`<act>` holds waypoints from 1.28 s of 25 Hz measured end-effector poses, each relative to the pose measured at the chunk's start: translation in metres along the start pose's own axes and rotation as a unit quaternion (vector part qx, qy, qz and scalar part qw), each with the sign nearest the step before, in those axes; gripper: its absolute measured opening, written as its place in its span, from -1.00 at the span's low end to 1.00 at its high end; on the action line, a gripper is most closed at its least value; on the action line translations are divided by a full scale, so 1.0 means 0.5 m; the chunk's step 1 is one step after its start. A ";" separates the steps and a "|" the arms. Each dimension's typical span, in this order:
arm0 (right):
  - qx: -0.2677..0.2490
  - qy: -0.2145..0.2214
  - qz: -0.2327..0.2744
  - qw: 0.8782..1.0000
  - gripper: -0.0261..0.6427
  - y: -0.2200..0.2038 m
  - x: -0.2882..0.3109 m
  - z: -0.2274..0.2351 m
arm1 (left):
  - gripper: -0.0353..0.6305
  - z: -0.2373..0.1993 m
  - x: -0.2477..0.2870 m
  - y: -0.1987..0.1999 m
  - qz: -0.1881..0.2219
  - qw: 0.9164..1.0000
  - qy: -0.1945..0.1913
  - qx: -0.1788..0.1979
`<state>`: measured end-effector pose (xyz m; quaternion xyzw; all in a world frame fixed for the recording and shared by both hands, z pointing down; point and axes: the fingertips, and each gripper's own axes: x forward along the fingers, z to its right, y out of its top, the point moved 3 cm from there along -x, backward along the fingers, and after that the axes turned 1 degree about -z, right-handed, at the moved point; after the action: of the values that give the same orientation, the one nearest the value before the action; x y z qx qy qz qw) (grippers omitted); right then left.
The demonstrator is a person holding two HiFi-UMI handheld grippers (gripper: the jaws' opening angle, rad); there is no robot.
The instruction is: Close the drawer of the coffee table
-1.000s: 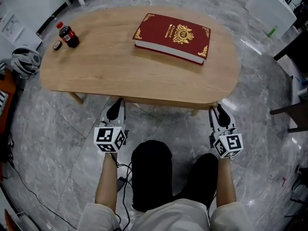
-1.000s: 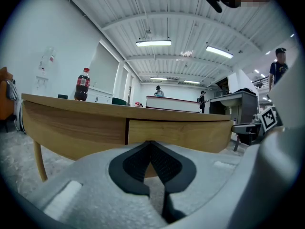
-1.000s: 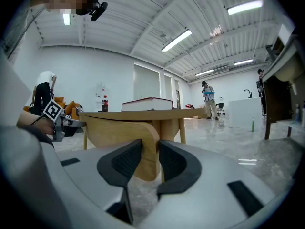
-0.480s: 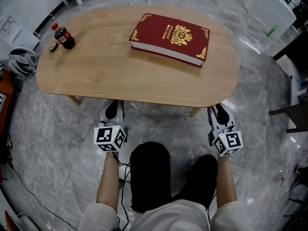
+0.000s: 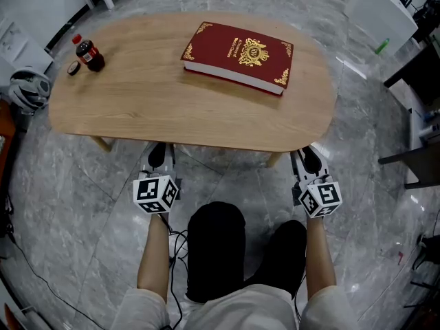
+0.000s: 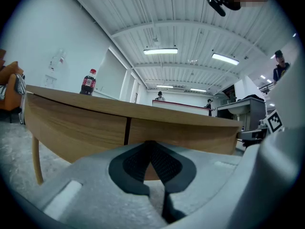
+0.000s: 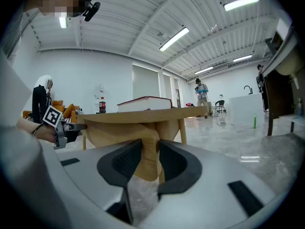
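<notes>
Cola bottle (image 5: pixel 89 52) stands on the counter (image 5: pixel 172 102), whose drawer (image 6: pixel 181 135) sits flush. Left gripper (image 5: pixel 159 155) jaws are together; right gripper (image 5: pixel 307 159) jaws are slightly apart.

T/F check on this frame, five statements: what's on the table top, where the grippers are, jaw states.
1. The red book lies flat on the coffee table. True.
2. The cola bottle stands on the book. False: it stands on the table's far left end, apart from the book.
3. The left gripper and the right gripper both sit at the table's near edge. True.
4. The right gripper's jaws are pressed together. False: they stand apart, with wood showing in the gap.
5. The left gripper's jaws stand wide open. False: their tips meet, with nothing held between them.
</notes>
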<state>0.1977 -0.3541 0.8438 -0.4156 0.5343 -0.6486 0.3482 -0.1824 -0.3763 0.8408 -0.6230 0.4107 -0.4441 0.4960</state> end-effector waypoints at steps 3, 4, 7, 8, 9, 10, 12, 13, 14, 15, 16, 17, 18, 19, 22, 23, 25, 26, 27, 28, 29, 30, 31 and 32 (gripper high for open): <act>0.004 -0.005 0.001 1.000 -0.55 0.000 -0.004 0.002 | -0.87 0.005 -0.003 -0.018 -0.025 1.000 0.010 0.007; 0.004 -0.010 0.000 1.000 -0.56 -0.002 -0.007 0.002 | -0.87 0.008 -0.010 -0.024 -0.031 0.999 0.010 0.009; 0.008 -0.022 -0.006 1.000 -0.57 -0.011 -0.017 -0.005 | -0.87 0.015 -0.040 -0.036 -0.042 0.999 0.005 0.010; 0.010 -0.023 -0.009 1.000 -0.57 -0.015 -0.022 -0.009 | -0.87 0.017 -0.050 -0.038 -0.045 0.999 0.003 0.010; 0.010 -0.024 -0.014 1.000 -0.57 -0.020 -0.029 -0.015 | -0.87 0.018 -0.060 -0.040 -0.047 0.999 0.000 0.010; 0.009 -0.023 -0.019 1.000 -0.57 -0.025 -0.035 -0.021 | -0.87 0.020 -0.070 -0.041 -0.048 0.999 -0.003 0.010; 0.004 -0.018 -0.026 0.999 -0.57 -0.036 -0.044 -0.038 | -0.87 0.021 -0.084 -0.040 -0.048 0.999 -0.009 0.012; 0.003 -0.015 -0.029 0.999 -0.57 -0.042 -0.046 -0.047 | -0.87 0.021 -0.089 -0.039 -0.047 0.999 -0.013 0.014; 0.005 -0.012 -0.033 0.999 -0.57 -0.047 -0.047 -0.056 | -0.87 0.022 -0.094 -0.037 -0.048 0.999 -0.017 0.017; 0.007 -0.009 -0.035 0.999 -0.58 -0.053 -0.047 -0.064 | -0.87 0.022 -0.096 -0.033 -0.050 0.998 -0.022 0.021; 0.010 -0.006 -0.039 0.999 -0.57 -0.058 -0.042 -0.073 | -0.87 0.021 -0.098 -0.026 -0.053 0.998 -0.024 0.024; 0.012 -0.001 -0.044 0.999 -0.57 -0.062 -0.036 -0.083 | -0.87 0.019 -0.102 -0.018 -0.057 0.998 -0.025 0.027; 0.016 0.006 -0.050 0.999 -0.58 -0.066 -0.029 -0.097 | -0.87 0.018 -0.110 -0.010 -0.063 0.997 -0.023 0.029; 0.021 0.015 -0.057 0.998 -0.58 -0.070 -0.026 -0.113 | -0.87 0.018 -0.123 -0.004 -0.071 0.997 -0.019 0.030; 0.041 0.033 -0.078 0.996 -0.58 -0.068 -0.041 -0.165 | -0.87 0.029 -0.169 0.019 -0.103 0.994 -0.013 0.033; 0.046 0.038 -0.085 0.995 -0.58 -0.061 -0.051 -0.182 | -0.87 0.036 -0.186 0.030 -0.113 0.993 -0.012 0.032; 0.053 0.048 -0.098 0.993 -0.58 -0.037 -0.075 -0.214 | -0.87 0.052 -0.221 0.061 -0.132 0.991 -0.011 0.032; 0.055 0.052 -0.103 0.992 -0.58 -0.020 -0.088 -0.225 | -0.87 0.063 -0.236 0.082 -0.139 0.990 -0.013 0.033; 0.057 0.054 -0.106 0.991 -0.59 0.000 -0.100 -0.233 | -0.87 0.074 -0.249 0.105 -0.144 0.989 -0.014 0.034; 0.061 0.055 -0.109 0.991 -0.60 0.022 -0.112 -0.239 | -0.87 0.086 -0.261 0.131 -0.147 0.988 -0.015 0.035; 0.066 0.055 -0.112 0.990 -0.61 0.045 -0.125 -0.246 | -0.87 0.097 -0.275 0.159 -0.151 0.988 -0.015 0.036; 0.073 0.054 -0.116 0.989 -0.63 0.068 -0.142 -0.256 | -0.87 0.108 -0.292 0.187 -0.155 0.987 -0.015 0.036; 0.078 0.054 -0.121 0.988 -0.63 0.092 -0.163 -0.267 | -0.87 0.120 -0.311 0.217 -0.159 0.986 -0.015 0.035; 0.080 0.055 -0.126 0.987 -0.63 0.120 -0.187 -0.278 | -0.87 0.134 -0.331 0.247 -0.164 0.986 -0.017 0.033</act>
<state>0.1100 -0.2257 0.7578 -0.4140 0.4426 -0.7499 0.2653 -0.1712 -0.2229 0.6875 -0.6726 0.2802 -0.5221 0.4434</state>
